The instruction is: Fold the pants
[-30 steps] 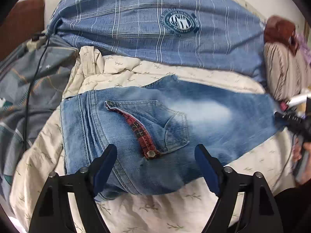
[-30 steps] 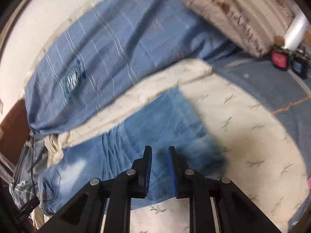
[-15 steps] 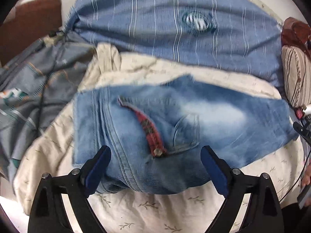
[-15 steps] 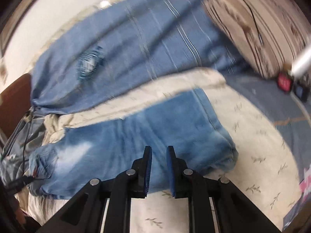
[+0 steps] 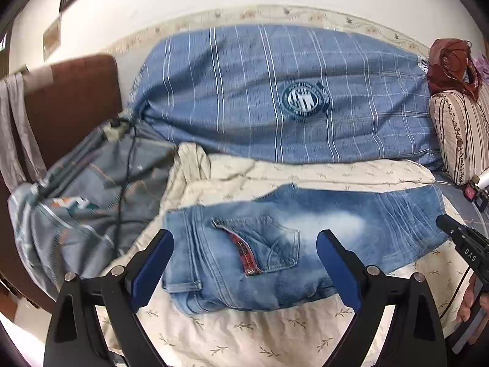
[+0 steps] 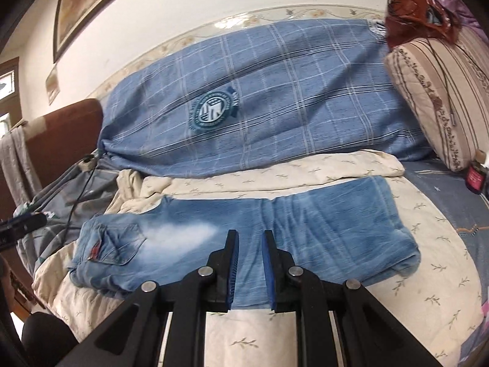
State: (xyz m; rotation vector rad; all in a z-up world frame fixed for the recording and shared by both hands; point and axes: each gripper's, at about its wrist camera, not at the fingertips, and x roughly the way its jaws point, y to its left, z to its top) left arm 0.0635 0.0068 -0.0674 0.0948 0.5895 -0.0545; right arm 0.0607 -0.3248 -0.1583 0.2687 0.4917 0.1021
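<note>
One pair of jeans [image 6: 244, 238] lay folded in a long strip on the cream sheet [image 6: 259, 330], waistband left. Left gripper [image 5: 244, 263] hovered wide open, right gripper [image 6: 248, 263] nearly shut on nothing. Risk, I reckoned: the next fold skewing on soft bedding. No containers.

A white wall [image 6: 189, 15] runs behind the bed, with a patterned border strip [image 6: 275, 15] along its foot. A dark-framed picture [image 6: 91, 3] hangs high on the left. The brown headboard [image 5: 70, 98] stands at the left end of the bed, a grey cloth [image 5: 12, 128] draped over it. At the far left edge, part of a wooden-framed window [image 6: 9, 76] lets in daylight.
</note>
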